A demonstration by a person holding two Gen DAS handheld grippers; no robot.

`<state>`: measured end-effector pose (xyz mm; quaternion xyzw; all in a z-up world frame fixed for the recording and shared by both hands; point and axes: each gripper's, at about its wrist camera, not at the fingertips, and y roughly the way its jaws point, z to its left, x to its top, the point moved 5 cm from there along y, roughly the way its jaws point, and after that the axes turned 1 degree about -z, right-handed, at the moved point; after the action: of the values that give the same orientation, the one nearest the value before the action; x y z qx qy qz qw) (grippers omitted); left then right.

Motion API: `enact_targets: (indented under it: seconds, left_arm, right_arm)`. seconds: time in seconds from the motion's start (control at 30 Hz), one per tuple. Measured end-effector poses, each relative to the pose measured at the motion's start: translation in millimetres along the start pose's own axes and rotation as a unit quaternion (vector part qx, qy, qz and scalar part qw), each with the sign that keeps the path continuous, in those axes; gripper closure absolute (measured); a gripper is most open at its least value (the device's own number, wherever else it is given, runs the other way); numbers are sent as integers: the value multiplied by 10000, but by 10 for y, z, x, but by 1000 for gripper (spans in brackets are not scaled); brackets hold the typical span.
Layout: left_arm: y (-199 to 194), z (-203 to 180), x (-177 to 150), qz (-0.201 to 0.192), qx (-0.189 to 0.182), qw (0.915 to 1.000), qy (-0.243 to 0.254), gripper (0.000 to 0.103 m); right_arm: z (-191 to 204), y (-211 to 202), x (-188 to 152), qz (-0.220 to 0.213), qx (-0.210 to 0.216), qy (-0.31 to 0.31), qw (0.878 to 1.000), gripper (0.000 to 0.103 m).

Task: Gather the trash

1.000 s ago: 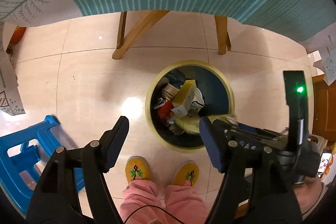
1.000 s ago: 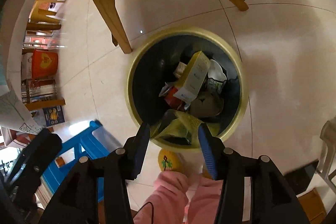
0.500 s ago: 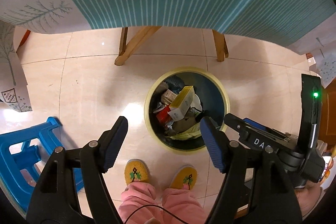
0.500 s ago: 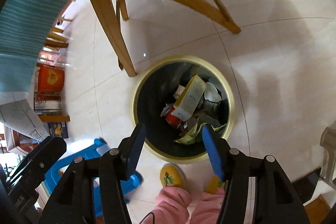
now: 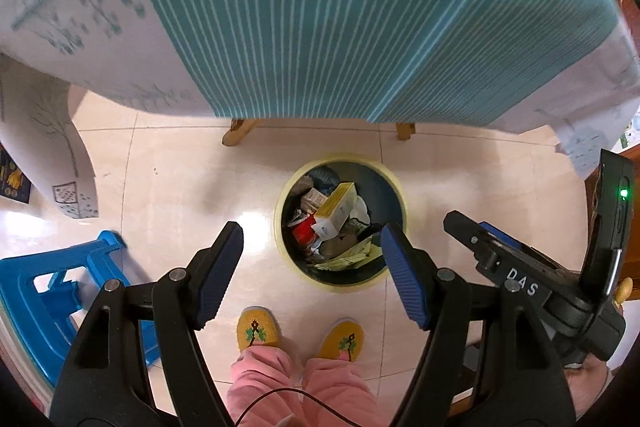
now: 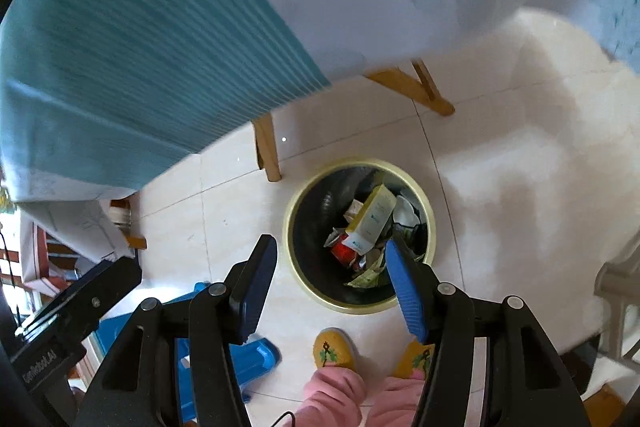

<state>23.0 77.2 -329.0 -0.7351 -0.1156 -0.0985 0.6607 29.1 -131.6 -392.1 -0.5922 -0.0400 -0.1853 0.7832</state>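
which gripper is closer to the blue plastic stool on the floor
Left. The left gripper hangs beside the blue plastic stool; the right gripper hangs past it, over the yellow-rimmed round bin.

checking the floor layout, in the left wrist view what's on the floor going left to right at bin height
blue plastic stool → yellow-rimmed trash bin with the yellow-and-white carton inside → the right gripper's black body at the right edge
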Motion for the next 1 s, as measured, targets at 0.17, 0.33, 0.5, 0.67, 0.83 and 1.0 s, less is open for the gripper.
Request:
enact_targets:
  seconds: [0.17, 0.33, 0.5, 0.67, 0.83, 1.0]
  left_arm:
    - [-321, -71, 79, 10, -75, 10000, -57, 35]
    - [-696, -144, 150, -73, -71, 9999, -38, 35]
    - [-1144, -195, 230, -294, -19, 9996, 30, 35]
    - [-1637, -226, 333, -597, -2, 9982, 1, 35]
    - [-2156, -289, 416, -876, 51, 9961, 86, 35]
    - [-2619, -335, 516, -1132, 124, 9934, 108, 34]
  right_arm:
    - [237, -403, 29, -137, 39, -190, 9997, 45]
    - [466, -855, 52, -287, 95, -332, 9990, 44]
    - [663, -1394, 134, -487, 64, -492, 9976, 41]
    - [832, -1942, 221, -698, 45, -652, 9954, 38]
    - [1016, -2508, 296, -878, 95, -786, 9930, 35]
    - [1194, -2984, 327, -1143, 118, -914, 9892, 32]
